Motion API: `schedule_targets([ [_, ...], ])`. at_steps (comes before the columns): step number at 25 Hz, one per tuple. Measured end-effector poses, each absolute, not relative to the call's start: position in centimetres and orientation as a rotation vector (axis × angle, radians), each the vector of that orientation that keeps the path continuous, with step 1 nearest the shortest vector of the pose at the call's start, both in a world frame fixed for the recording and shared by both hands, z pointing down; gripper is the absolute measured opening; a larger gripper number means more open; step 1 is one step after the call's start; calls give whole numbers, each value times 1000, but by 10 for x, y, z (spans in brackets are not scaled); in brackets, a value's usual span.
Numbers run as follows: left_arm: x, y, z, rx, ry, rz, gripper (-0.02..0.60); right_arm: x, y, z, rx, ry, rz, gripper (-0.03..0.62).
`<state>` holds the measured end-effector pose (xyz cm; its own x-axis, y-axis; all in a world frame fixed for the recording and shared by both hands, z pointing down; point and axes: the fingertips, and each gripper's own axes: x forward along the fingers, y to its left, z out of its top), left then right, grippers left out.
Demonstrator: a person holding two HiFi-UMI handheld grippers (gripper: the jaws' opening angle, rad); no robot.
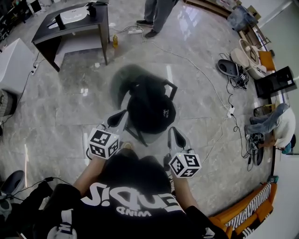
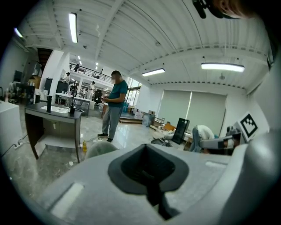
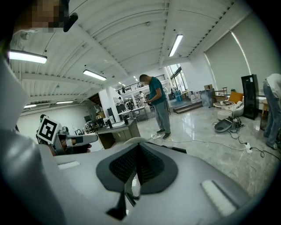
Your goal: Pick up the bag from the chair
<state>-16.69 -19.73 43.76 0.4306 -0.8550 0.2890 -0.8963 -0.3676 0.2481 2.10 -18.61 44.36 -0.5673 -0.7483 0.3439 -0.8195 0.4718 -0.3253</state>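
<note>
Bag (image 1: pixel 150 109) just ahead of right hand-held gripper (image 1: pixel 174 134).

Black bag (image 1: pixel 150 108) resting on a chair (image 1: pixel 171 87) (its back blurred), flanked near the viewer by left tongs (image 1: pixel 117 119) and right tongs (image 1: pixel 176 138).

Straight ahead: a bag (image 1: pixel 150 108) on a chair (image 1: pixel 172 87) fills the middle.
Left of chair: bare floor (image 1: pixel 70 116), open.
Right of chair: open floor, crossed by a cable (image 1: pixel 208 82).
Far side: a desk (image 1: pixel 74 23) and a standing person (image 1: pixel 156 14), well apart from the chair.
</note>
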Motion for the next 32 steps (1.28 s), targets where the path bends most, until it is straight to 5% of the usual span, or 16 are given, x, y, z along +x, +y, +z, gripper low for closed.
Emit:
schedule_targets([
  [10,-151,-245,455,2267,-1563,228,4,44,-237,458,1338,-2554,697,2],
  [21,-141,-279,473,2201,-1574,208,220,54,-274,465,1297,-2577,707,2],
  [27,-136,-294,491,2150,-1523,187,490,56,-283,467,1285,-2577,722,2],
  [32,-135,-306,512,2124,-1498,252,502,60,-282,471,1277,-2568,741,2],
])
